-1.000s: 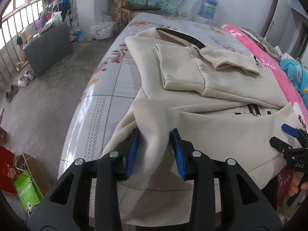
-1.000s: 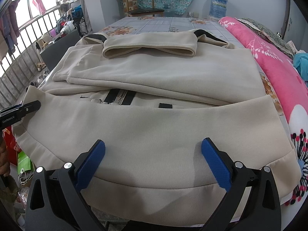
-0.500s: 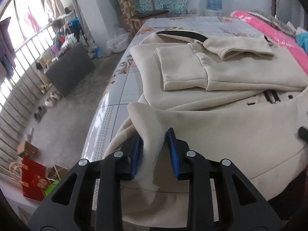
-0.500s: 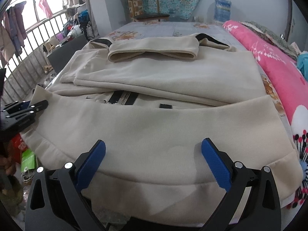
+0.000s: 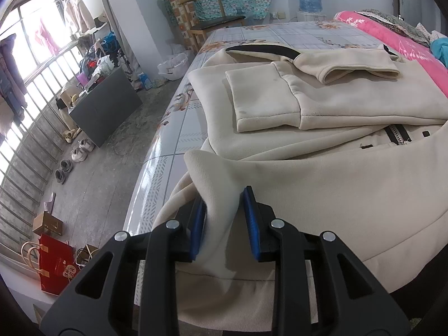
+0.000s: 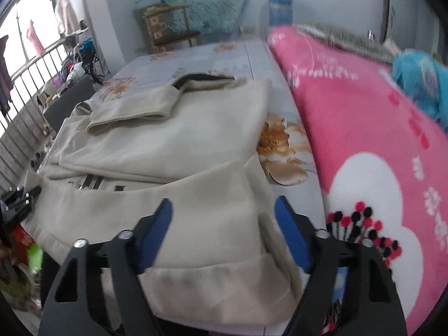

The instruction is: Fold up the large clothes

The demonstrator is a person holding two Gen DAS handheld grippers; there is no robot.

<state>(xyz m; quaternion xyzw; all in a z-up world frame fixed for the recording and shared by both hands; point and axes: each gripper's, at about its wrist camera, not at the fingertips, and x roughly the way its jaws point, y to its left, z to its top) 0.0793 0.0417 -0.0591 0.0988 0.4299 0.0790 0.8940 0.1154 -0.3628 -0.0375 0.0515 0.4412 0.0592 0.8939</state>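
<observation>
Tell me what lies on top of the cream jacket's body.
Two folded sleeves lie on the cream jacket: the left sleeve and the right sleeve, its cuff overlapping the first. Below them a zipper shows; the front beneath is covered.

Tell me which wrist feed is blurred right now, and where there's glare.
Right wrist view: motion-smeared throughout, pink blanket and cream jacket soft. Left wrist view: sharp on the jacket; window blown out, sheen on the bedsheet edge.
</observation>
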